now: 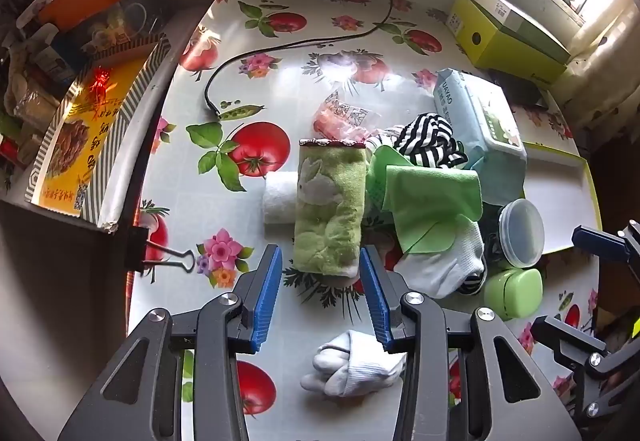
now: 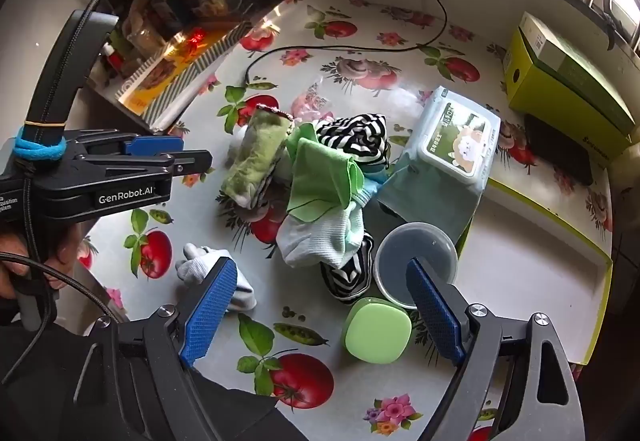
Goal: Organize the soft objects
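Now the sorting was about to start.
Both tongs [image 1: 320, 281] [image 2: 320, 305] hung released; next, the left should clench the green towel [image 1: 330, 209].

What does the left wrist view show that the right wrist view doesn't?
Only the left wrist view shows the black binder clip on the table edge and a white roll beside the green towel. Only the right wrist view shows the left gripper's side and the person's hand. Both show the towel, white sock, striped cloth and wipes pack.
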`<state>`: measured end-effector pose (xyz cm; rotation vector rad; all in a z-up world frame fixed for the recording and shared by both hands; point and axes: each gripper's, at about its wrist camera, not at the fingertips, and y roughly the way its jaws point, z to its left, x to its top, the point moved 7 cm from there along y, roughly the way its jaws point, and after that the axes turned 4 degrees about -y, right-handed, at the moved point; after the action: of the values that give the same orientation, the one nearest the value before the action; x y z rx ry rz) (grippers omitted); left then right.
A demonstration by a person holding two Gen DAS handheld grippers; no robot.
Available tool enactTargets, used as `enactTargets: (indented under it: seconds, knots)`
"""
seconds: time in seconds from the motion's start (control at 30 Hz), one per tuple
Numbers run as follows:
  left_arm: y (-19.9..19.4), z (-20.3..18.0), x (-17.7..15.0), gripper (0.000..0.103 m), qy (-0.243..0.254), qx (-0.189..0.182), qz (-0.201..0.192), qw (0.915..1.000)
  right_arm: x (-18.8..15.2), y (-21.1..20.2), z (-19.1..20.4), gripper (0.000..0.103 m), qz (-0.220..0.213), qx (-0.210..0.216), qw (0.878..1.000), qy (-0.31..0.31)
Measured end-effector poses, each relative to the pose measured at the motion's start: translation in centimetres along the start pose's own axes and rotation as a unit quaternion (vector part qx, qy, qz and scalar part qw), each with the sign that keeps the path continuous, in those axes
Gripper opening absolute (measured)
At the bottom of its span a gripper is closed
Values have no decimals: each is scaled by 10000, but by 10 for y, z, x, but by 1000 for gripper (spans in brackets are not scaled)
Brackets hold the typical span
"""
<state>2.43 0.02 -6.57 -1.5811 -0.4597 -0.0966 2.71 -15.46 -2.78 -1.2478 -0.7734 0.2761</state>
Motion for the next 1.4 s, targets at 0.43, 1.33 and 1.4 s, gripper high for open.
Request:
enactTargets:
  seconds: [0.43, 1.33, 1.4]
  knots:
    - [6, 6, -6, 42, -99, -235, 116, 9996, 12, 5, 8, 88, 3, 47, 10000, -8]
    - [1, -1, -8, 42, -18, -270, 187, 9995, 6, 4, 7, 88, 8, 155, 9999, -17]
    - [1, -2, -8, 42, -30, -297, 180, 9994, 6, 5, 8, 88, 11, 149, 9999, -10]
